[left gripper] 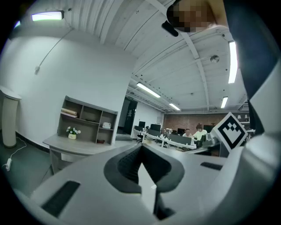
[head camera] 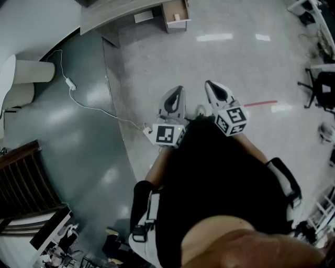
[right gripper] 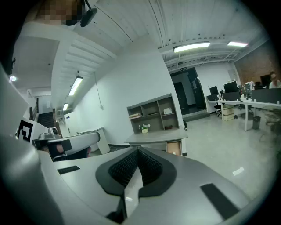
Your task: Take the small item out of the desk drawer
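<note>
approach step: left gripper (head camera: 177,93) and right gripper (head camera: 211,85) both closed tight, holding nothing, desk (right gripper: 156,138) well apart. next: walk over, reach the drawer (right gripper: 174,148).

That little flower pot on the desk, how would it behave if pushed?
The flower pot looks small, so probably light, apt to slide on the smooth desk. Its flowers rise above a narrow base, so a high push might tip it. Material is too distant to tell.

The desk drawer (head camera: 181,9) (right gripper: 174,148) stands pulled open under one end of the grey desk (head camera: 120,11), brown inside. A small pale item (head camera: 176,17) lies in it.
</note>
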### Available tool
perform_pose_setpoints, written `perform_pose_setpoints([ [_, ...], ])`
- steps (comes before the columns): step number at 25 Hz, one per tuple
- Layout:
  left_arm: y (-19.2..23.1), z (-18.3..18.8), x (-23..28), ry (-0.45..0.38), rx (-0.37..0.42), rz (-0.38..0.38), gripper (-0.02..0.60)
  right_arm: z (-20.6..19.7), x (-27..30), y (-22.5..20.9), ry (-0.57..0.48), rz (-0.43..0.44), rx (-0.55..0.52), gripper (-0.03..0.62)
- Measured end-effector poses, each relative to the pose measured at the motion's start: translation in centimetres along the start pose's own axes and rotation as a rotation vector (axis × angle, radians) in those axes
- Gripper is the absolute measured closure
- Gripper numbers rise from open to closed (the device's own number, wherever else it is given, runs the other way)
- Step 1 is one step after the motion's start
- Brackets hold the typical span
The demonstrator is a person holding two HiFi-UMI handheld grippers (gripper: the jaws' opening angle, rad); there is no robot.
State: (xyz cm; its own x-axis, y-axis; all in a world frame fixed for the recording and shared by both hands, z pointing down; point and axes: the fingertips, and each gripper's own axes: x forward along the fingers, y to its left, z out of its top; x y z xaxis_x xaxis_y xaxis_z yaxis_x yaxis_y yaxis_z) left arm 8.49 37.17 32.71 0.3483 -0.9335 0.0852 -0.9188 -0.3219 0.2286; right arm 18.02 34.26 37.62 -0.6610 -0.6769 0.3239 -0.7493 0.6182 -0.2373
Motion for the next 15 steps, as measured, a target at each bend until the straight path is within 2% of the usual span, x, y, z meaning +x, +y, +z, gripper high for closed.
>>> perform_pose_setpoints([
  [15,2.1,-0.3,-2.1,-0.001,-0.016,0.004,0.584,-0.4,0.5,2.9,-0.006,-0.009,0.018,0.595],
])
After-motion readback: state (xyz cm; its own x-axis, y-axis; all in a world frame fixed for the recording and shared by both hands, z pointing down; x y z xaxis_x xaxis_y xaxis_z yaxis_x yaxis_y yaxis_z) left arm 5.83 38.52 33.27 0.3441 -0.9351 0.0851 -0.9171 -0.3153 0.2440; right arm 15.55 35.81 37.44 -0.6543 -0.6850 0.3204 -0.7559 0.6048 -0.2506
